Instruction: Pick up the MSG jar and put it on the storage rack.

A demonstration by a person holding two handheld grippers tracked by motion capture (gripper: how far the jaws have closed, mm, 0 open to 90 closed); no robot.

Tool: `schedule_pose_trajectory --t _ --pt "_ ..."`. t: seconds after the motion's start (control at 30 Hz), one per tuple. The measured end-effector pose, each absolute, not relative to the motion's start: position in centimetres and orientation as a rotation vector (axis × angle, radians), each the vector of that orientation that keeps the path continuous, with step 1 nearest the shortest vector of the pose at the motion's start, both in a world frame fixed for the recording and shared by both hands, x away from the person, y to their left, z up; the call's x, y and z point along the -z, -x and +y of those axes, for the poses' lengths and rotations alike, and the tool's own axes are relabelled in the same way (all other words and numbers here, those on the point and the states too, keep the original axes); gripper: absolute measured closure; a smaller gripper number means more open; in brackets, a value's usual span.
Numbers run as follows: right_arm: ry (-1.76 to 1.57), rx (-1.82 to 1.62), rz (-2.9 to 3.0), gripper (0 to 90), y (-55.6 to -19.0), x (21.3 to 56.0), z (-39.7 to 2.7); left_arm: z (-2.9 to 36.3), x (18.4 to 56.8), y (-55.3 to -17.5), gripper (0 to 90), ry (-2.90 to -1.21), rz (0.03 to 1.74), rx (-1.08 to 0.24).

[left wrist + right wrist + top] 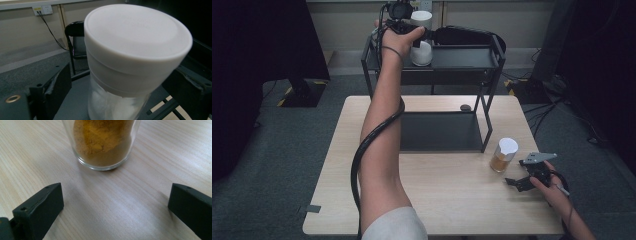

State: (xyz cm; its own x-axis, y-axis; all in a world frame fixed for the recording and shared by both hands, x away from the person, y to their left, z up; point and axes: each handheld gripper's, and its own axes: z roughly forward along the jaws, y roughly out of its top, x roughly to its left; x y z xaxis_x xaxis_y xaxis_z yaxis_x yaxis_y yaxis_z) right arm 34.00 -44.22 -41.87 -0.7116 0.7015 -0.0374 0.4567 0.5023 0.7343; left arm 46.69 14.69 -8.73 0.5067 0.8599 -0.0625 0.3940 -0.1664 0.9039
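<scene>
**Releasing the white-lidded jar on the top shelf**

The table (437, 200) carries a black two-tier rack (484, 100) at 12 o'clock. The white-lidded jar (422, 50) stands on the rack's top shelf, at 12 o'clock from the person. A second jar of yellow powder (503, 155) stands on the table at 3 o'clock.

The left gripper (414, 35) is extended to the top shelf. Its jaws stand apart on either side of the white-lidded jar (130, 62), with a visible gap on the left side, so the pads do not appear to press. To finish well, draw the gripper straight back toward 6 o'clock, level, so neither jaw clips the lid or tips the jar.

The right gripper (518, 182) rests low at 4 o'clock, jaws wide apart, the powder jar (101, 142) just ahead and untouched.

Hard to make out: contact on the right jaw, the white-lidded jar's base, and the shelf's far edge.
</scene>
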Motion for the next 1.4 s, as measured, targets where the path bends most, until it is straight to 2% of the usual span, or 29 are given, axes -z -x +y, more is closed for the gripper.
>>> schedule_pose_trajectory --t 0.37,1.4 --pt "-0.970 -1.036 2.418 0.0 -34.0 41.9 -44.2 15.9 10.1 -44.8 0.8 -1.736 1.048 -0.572" --pt "-0.973 -1.036 2.416 0.0 -33.9 41.9 -44.2 17.1 15.6 -41.7 1.1 -1.749 0.953 -0.512"
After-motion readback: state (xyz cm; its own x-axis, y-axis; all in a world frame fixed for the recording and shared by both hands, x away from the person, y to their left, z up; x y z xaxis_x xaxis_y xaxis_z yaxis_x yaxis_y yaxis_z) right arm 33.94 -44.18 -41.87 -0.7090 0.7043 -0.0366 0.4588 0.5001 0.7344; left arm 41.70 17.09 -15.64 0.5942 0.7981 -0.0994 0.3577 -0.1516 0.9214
